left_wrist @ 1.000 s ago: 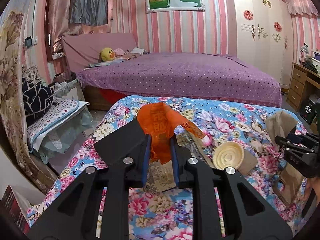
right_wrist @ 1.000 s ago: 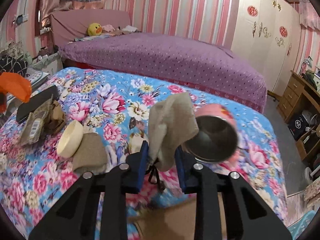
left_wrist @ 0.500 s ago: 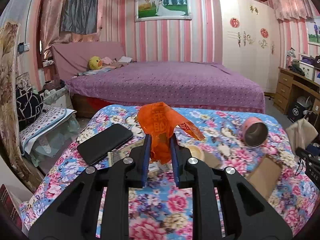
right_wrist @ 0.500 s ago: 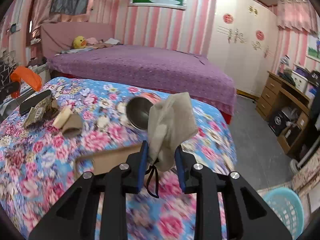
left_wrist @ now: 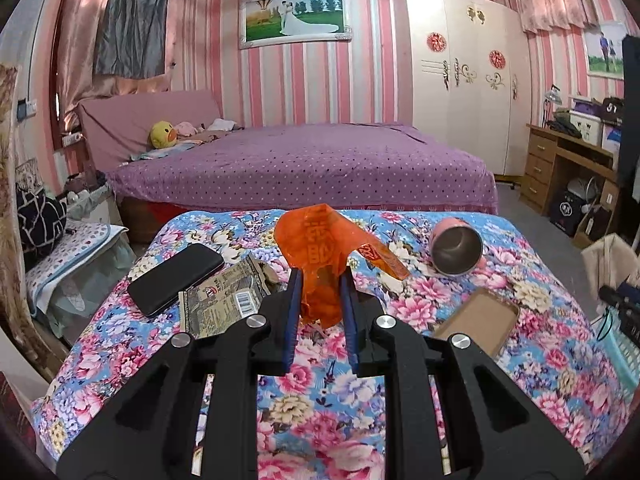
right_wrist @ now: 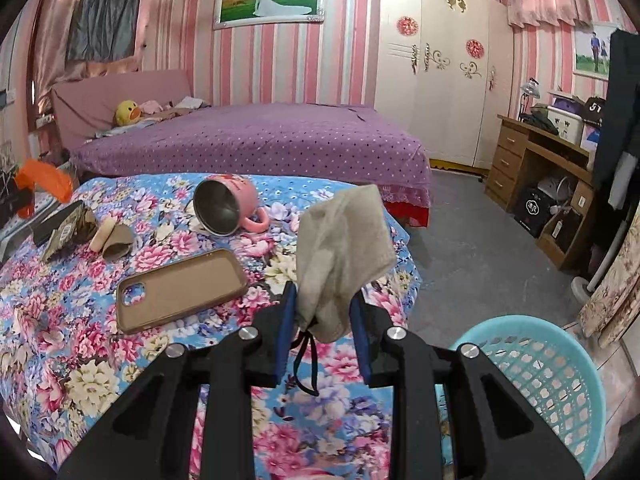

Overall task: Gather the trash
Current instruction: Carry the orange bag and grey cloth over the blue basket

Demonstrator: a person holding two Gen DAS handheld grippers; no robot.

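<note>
My left gripper point(left_wrist: 321, 294) is shut on a crumpled orange plastic wrapper point(left_wrist: 320, 252) and holds it above the floral-covered table point(left_wrist: 320, 408). My right gripper point(right_wrist: 323, 312) is shut on a beige cloth pouch point(right_wrist: 342, 256) with a dark string, held over the table's right edge. A light-blue mesh basket point(right_wrist: 560, 376) stands on the floor at the lower right. A crumpled snack packet point(left_wrist: 224, 300) and a cream tape roll with brown paper point(right_wrist: 110, 236) lie on the table.
A black phone point(left_wrist: 176, 278), a brown phone case point(right_wrist: 180, 288) and a pink mug point(right_wrist: 230, 206) on its side lie on the table. A purple bed point(left_wrist: 304, 164) stands behind, a wooden desk point(right_wrist: 540, 160) at right.
Both grippers have pulled back and up from the table with their loads. The right gripper has swung right, and the blue basket has come into full view.
</note>
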